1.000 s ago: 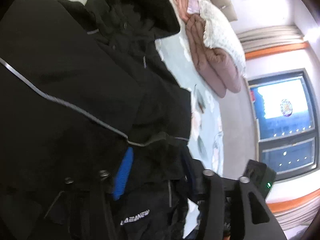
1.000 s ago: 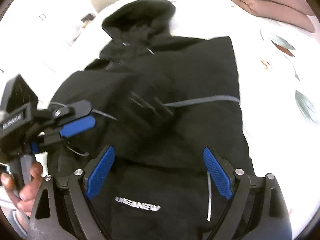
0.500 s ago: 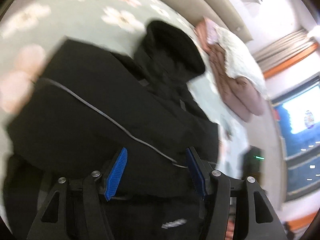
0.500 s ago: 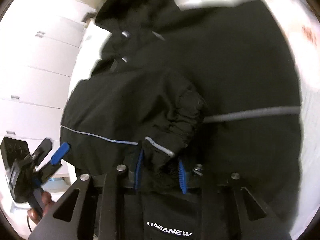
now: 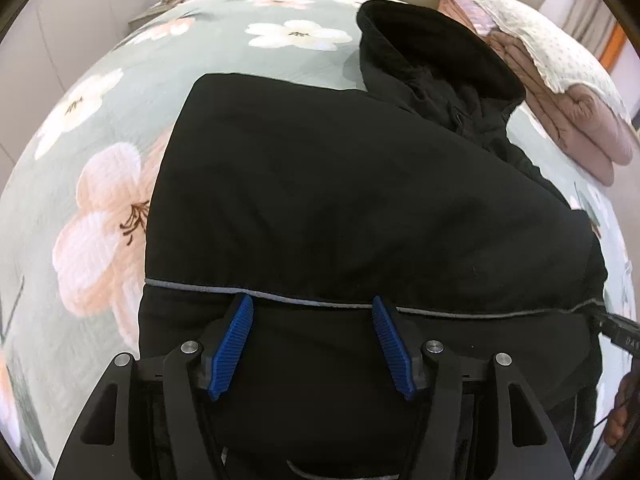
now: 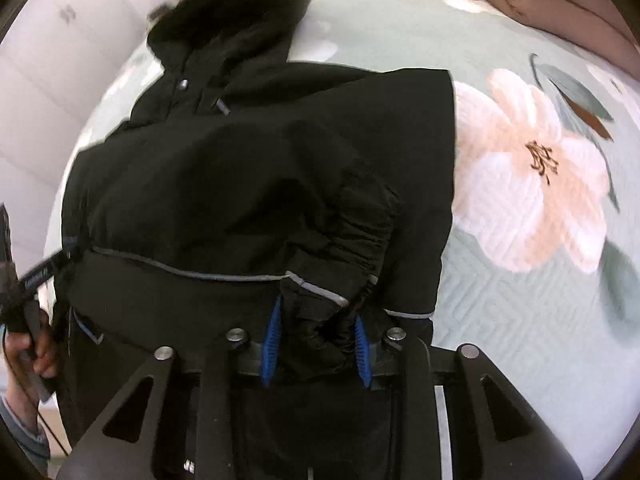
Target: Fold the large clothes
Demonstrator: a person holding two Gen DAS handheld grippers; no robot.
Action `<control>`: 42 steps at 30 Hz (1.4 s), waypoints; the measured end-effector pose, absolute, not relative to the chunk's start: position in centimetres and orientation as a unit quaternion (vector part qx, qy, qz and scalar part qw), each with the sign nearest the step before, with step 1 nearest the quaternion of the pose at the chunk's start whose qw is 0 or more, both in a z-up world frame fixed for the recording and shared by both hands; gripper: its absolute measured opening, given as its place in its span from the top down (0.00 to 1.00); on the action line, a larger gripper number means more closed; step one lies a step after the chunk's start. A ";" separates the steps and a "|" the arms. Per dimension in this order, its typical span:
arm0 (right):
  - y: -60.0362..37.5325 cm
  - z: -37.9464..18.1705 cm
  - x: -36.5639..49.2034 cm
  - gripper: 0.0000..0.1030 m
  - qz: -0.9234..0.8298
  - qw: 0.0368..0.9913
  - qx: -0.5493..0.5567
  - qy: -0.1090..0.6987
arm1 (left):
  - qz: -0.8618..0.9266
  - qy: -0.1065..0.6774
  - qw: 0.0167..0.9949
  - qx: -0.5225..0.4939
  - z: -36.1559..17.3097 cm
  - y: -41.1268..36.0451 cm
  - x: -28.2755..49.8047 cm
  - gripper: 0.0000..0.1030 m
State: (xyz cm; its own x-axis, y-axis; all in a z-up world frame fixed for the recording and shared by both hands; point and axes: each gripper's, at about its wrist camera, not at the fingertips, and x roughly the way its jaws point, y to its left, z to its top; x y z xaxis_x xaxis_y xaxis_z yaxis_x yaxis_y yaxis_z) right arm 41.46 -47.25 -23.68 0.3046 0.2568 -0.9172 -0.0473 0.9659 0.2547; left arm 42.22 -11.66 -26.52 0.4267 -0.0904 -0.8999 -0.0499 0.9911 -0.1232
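Black padded fabric fills both views: we see one hooded jacket (image 5: 360, 208) lying on a bed (image 5: 100, 152) covered by a pale green quilt printed with large pink and white blossoms. Its hood (image 5: 436, 52) lies at the far end, and a thin grey reflective stripe (image 5: 200, 286) runs across the body. In the right wrist view, one sleeve is folded across the jacket's front, its gathered cuff (image 6: 332, 280) edged with a grey band.

We hold two grippers. Our left gripper (image 5: 312, 346) hangs over the near part of the jacket with its blue pads spread wide and nothing between them. Our right gripper (image 6: 316, 344) is pinched narrow on the sleeve cuff, dark fabric bunched between its pads.

At the far edge of the bed lies one folded pink duvet (image 5: 580, 128) with one cream blanket (image 5: 552, 52) on top.
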 end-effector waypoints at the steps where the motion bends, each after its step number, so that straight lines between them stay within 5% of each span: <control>1: -47.2 -23.4 41.5 0.69 0.094 0.802 0.088 0.584 | -0.014 0.538 0.841 -0.058 -26.3 -12.0 42.5 0.38; 4: -47.3 -21.6 41.4 0.62 0.087 0.799 0.083 0.590 | -0.018 0.537 0.842 -0.053 -24.3 -12.1 42.8 0.38; 8: -47.0 -16.4 42.0 0.19 0.055 0.846 0.078 0.524 | -0.025 0.495 0.866 -0.065 -20.3 -11.0 43.3 0.38; 13: -41.7 -16.5 45.0 0.20 0.090 0.851 0.055 0.515 | -0.029 0.503 0.862 -0.055 -21.2 -10.9 46.0 0.38; 21: -37.1 -24.9 46.5 0.20 0.052 0.815 -0.070 0.573 | -0.034 0.519 0.854 0.030 -25.7 -12.5 46.3 0.38; 32: -40.1 -18.3 42.8 0.24 0.035 0.825 -0.023 0.564 | -0.081 0.497 0.864 -0.009 -19.7 -10.0 42.3 0.37; 42: -41.3 -25.3 40.9 0.14 -0.006 0.773 0.029 0.634 | -0.071 0.552 0.831 -0.015 -25.9 -7.0 40.6 0.37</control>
